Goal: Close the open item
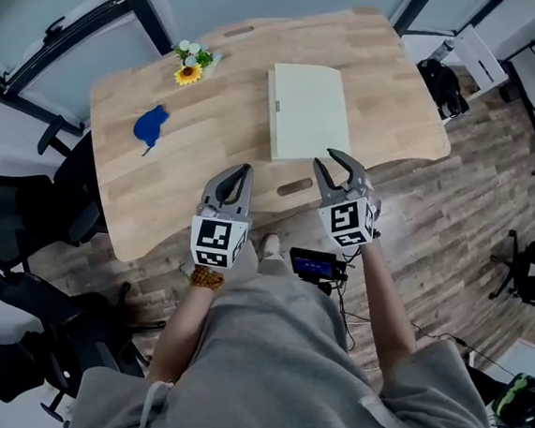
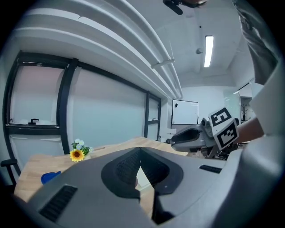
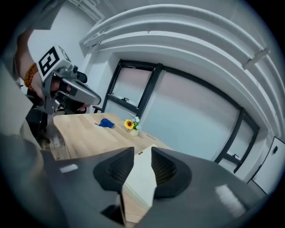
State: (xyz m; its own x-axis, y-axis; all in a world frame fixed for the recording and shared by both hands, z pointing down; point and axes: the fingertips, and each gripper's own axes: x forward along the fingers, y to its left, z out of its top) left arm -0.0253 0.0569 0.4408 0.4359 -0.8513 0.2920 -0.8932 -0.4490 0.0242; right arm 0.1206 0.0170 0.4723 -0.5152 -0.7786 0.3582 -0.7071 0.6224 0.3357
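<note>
Hovering over the near edge of the table (image 1: 130, 176), the left gripper (image 1: 245, 170) has its jaws shut tip to tip, while the right gripper (image 1: 329, 163) holds its jaws partly apart, gripping nothing. The cream flat item (image 1: 307, 113) lies just beyond the right gripper, right of the table's centre; whether its cover stands raised I cannot tell. A one-sided push would likely skid it across the smooth wood instead of closing it.

right hand-held gripper (image 3: 141, 152): jaws apart | white box (image 3: 141, 182) beyond them, on table (image 3: 82, 133)
</note>
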